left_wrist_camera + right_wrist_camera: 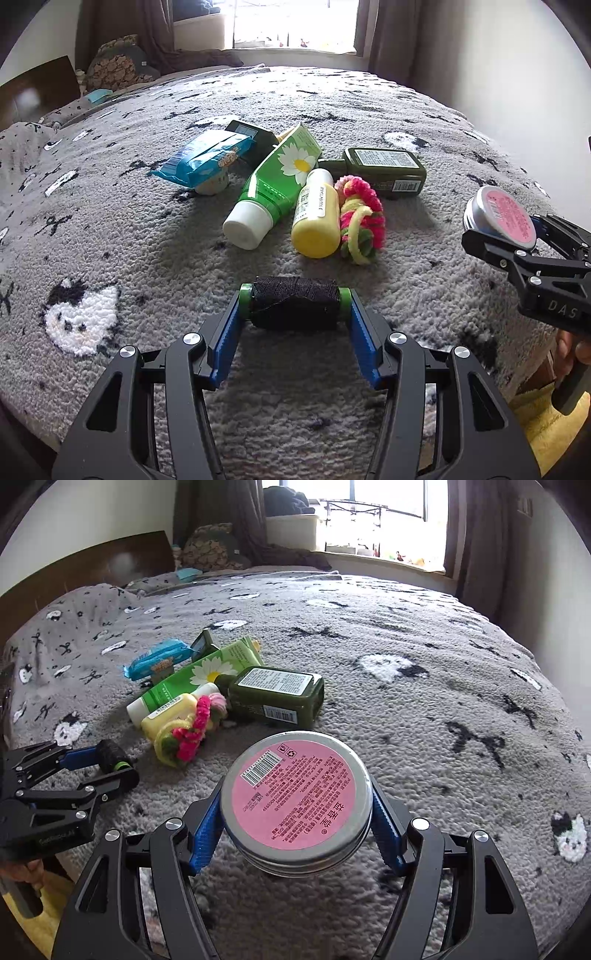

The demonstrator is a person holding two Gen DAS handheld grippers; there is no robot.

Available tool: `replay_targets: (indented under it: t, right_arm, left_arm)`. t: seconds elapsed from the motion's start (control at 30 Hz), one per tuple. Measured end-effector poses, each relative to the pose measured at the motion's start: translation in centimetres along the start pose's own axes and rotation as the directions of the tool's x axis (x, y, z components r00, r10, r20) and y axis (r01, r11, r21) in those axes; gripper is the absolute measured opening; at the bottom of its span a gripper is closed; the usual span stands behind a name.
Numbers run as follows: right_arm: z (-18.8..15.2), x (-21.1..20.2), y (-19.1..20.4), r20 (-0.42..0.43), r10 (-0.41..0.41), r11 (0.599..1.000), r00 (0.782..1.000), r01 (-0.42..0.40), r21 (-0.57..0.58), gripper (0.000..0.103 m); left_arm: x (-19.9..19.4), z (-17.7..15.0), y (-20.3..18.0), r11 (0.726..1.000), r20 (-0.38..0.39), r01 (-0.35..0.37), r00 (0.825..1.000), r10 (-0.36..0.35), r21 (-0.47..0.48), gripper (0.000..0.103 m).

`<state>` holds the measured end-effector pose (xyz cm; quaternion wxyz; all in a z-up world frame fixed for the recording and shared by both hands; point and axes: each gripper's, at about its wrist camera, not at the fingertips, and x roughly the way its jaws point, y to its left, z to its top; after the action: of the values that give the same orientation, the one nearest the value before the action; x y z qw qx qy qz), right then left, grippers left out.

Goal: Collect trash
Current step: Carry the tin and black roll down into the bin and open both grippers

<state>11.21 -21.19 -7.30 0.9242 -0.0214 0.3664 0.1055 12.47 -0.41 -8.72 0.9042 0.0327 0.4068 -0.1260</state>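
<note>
My left gripper [294, 301] is shut on a spool of black thread [295, 306] with green ends, held just above the grey bedspread. It also shows in the right wrist view [112, 760]. My right gripper [297, 808] is shut on a round metal tin [295, 801] with a pink label, held above the bed; the tin also shows in the left wrist view [502, 216]. Ahead lies a pile: a green daisy tube [273, 184], a yellow bottle [317, 218], a pink and yellow scrunchie [364, 218], an olive bottle [384, 171] and a blue wipes pack [207, 157].
The grey patterned bedspread [424, 709] covers the bed. A dark box [255, 138] lies behind the wipes pack. Pillows [118, 64] and a wooden headboard [37, 88] are at the far left, a window [295, 22] at the back. A yellow cloth [554, 424] lies at the bed's near right edge.
</note>
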Motion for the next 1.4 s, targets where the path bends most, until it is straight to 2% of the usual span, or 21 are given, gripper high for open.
replay_targets:
  t: [0.2,0.5,0.73,1.0,1.13,1.4]
  right_arm:
    - [-0.6,-3.8,-0.5,0.06,-0.039,0.999,0.997,0.04,-0.011,0.071]
    - [-2.3,-10.5,-1.8,0.18,-0.078,0.997,0.981,0.076,0.017,0.071]
    - [-4.8,-13.6,-0.9,0.201,-0.06,0.998,0.978,0.058,0.018,0.071]
    - [-8.0,-14.8,1.3,0.182,-0.008,1.0,0.983,0.007,0.003,0.071]
    - [-9.7,-13.9,1.8,0.135,0.031,0.999,0.99,-0.033,0.009,0.071]
    - [-12.9,-11.7,3.0,0.027,0.08,0.996,0.996,-0.082,0.043,0.071]
  left_arm:
    - [-3.1,-0.7,-0.8,1.0,0.033,-0.014,0.999,0.013,0.003,0.051]
    - [-10.6,-1.2,-2.4,0.999,0.18,-0.04,0.983,0.036,0.022,0.051]
    - [-13.7,-3.0,-4.3,0.999,0.214,-0.028,0.977,0.019,0.043,0.051]
    - [-14.1,-6.7,-6.2,0.997,0.178,0.033,0.983,-0.045,0.07,0.051]
    - [-13.3,-8.6,-6.8,0.996,0.142,0.055,0.988,-0.065,0.069,0.051]
    - [-9.4,-13.3,-7.2,0.995,0.0,0.077,0.997,-0.077,0.068,0.051]
